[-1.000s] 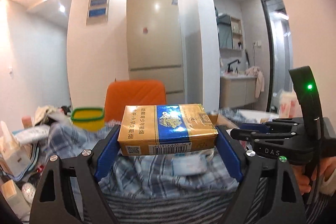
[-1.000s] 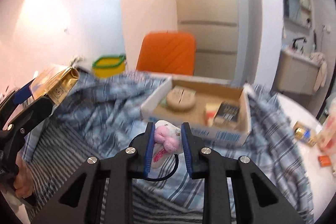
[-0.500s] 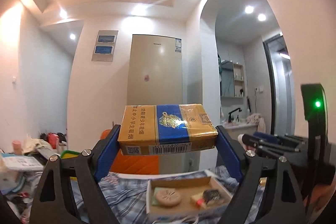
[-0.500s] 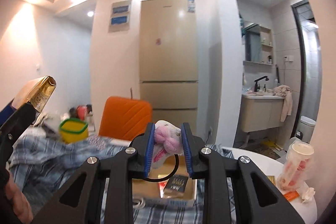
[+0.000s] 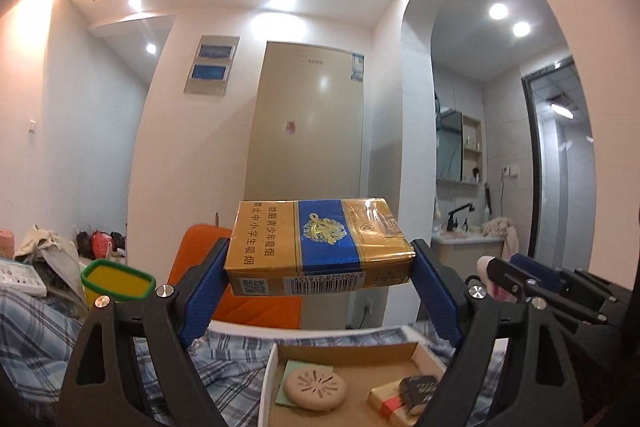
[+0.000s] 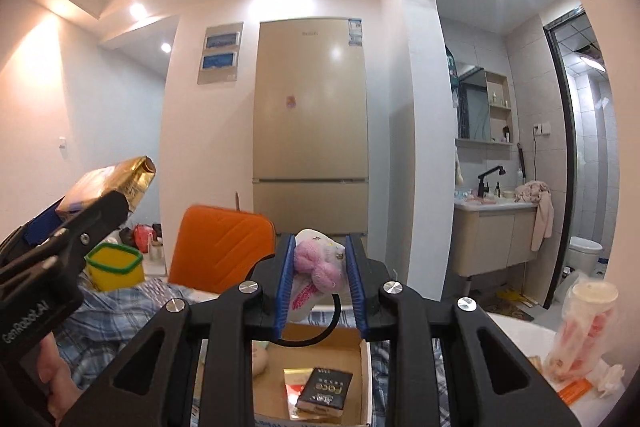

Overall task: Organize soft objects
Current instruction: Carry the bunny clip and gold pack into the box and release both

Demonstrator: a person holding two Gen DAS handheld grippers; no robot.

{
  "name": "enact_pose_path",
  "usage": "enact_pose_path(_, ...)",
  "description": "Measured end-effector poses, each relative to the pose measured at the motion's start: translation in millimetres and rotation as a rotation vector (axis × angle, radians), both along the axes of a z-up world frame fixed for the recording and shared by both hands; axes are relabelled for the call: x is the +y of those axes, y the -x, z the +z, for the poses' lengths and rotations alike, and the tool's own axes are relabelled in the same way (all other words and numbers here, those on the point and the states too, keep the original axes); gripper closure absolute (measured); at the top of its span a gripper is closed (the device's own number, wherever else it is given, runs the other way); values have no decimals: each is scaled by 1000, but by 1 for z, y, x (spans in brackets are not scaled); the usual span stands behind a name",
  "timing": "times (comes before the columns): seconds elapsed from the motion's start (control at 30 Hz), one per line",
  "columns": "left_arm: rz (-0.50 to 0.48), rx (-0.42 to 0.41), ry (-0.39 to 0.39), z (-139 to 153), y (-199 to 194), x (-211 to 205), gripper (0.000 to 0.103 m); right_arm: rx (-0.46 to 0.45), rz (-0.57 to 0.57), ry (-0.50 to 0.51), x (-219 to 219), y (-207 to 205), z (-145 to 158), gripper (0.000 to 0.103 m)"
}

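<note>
Your left gripper (image 5: 320, 263) clamps the gold-blue pack (image 5: 318, 247) endwise, held above the cardboard box (image 5: 344, 351). Your right gripper (image 6: 320, 287) pinches the pink hair tie (image 6: 316, 267), also over the box, w/ its black loop hanging.

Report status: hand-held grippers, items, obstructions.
Left hand-held gripper shut on gold pack. Right hand-held gripper shut on pink hair tie. Both above box. Nothing in the way.
</note>
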State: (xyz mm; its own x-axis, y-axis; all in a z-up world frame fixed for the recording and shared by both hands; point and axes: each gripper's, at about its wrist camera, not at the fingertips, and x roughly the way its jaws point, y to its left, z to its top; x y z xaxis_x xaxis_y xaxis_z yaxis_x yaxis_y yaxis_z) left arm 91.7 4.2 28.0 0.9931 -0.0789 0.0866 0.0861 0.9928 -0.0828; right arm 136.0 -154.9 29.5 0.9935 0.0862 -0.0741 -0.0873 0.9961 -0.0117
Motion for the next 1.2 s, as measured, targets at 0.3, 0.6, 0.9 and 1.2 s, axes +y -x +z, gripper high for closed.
enact_pose_path(0.3, -9, 195, -63, -32, -40, -4, 17, 207, 22, 4, 0, -44, -46, 76)
enact_pose_path(0.6, -37, 242, -109, -40, -47, -17, 17, 400, 51, -13, -4, -79, -78, 76)
enact_pose_path(0.9, -38, 301, -106, -42, -56, -17, 16, 473, 45, -35, -12, -89, -90, 58)
enact_pose_path(1.2, -36, 396, -116, -47, -74, -21, 16, 378, -81, -86, -31, -69, -77, 41)
